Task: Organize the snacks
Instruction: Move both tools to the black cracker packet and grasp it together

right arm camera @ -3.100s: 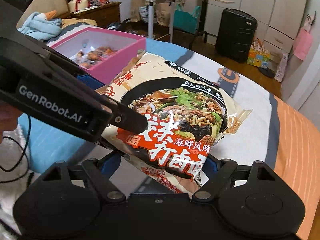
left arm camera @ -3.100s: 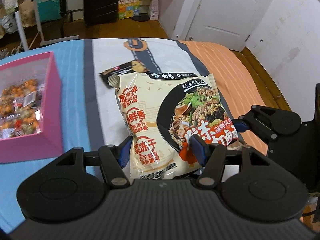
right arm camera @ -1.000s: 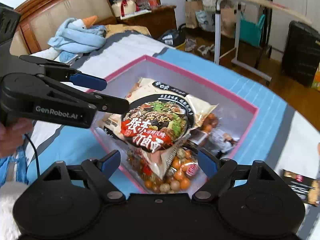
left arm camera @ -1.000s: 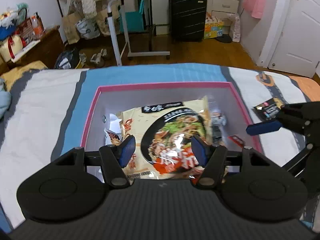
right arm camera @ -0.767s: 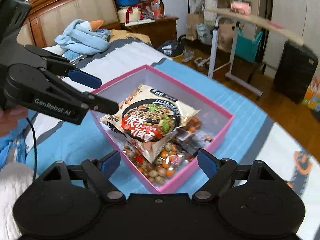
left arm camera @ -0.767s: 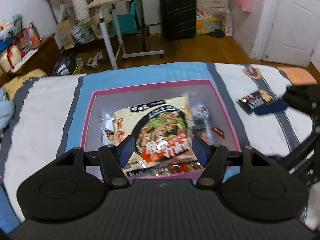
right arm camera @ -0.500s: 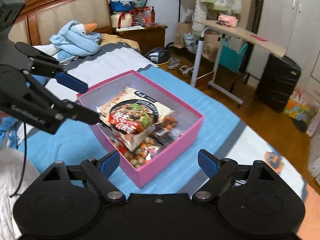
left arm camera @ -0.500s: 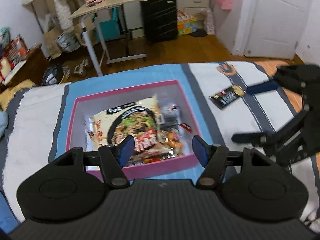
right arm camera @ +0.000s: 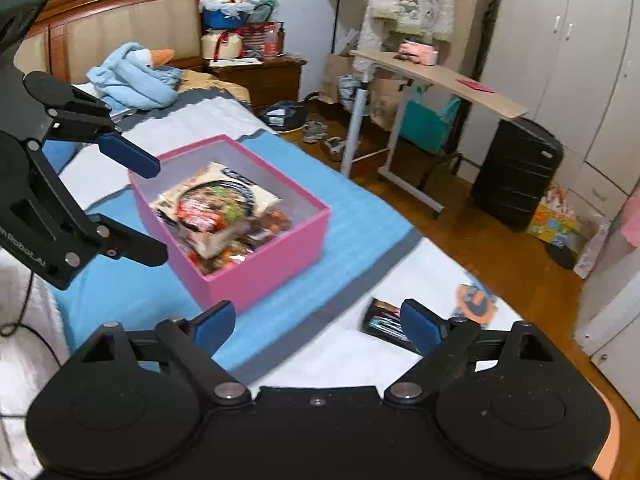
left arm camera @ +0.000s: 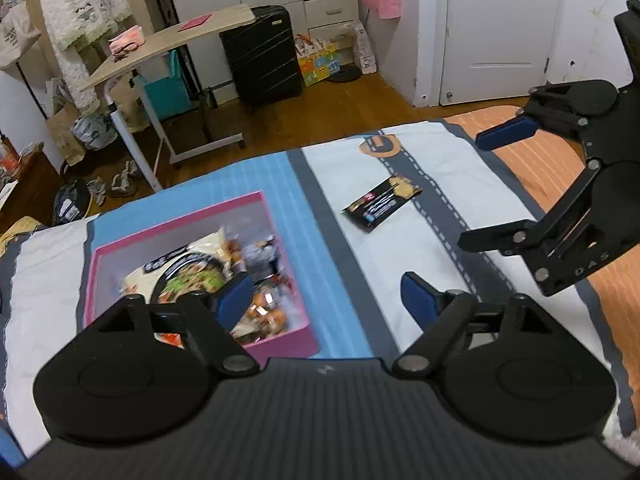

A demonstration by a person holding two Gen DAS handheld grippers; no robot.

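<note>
A pink box (left arm camera: 280, 342) (right arm camera: 276, 264) sits on the bed and holds a noodle packet (left arm camera: 180, 272) (right arm camera: 216, 204) on top of several small wrapped snacks. A small black snack packet (left arm camera: 382, 202) (right arm camera: 386, 324) lies flat on the white part of the sheet, right of the box. My left gripper (left arm camera: 328, 294) is open and empty, above the blue stripe beside the box. My right gripper (right arm camera: 316, 326) is open and empty, held above the sheet between the box and the black packet. Each gripper shows in the other's view, the right one (left arm camera: 476, 188) and the left one (right arm camera: 154, 212).
The bed sheet has blue, grey, white and orange stripes (left arm camera: 536, 168). A headboard and a blue plush toy (right arm camera: 136, 76) are at the far end. A rolling side table (left arm camera: 172, 44), a black suitcase (left arm camera: 260, 56) and a door stand beyond the bed.
Both grippers carried the noodle packet from the sheet to the pink box, let it go there, then drew back and swung right toward the black packet.
</note>
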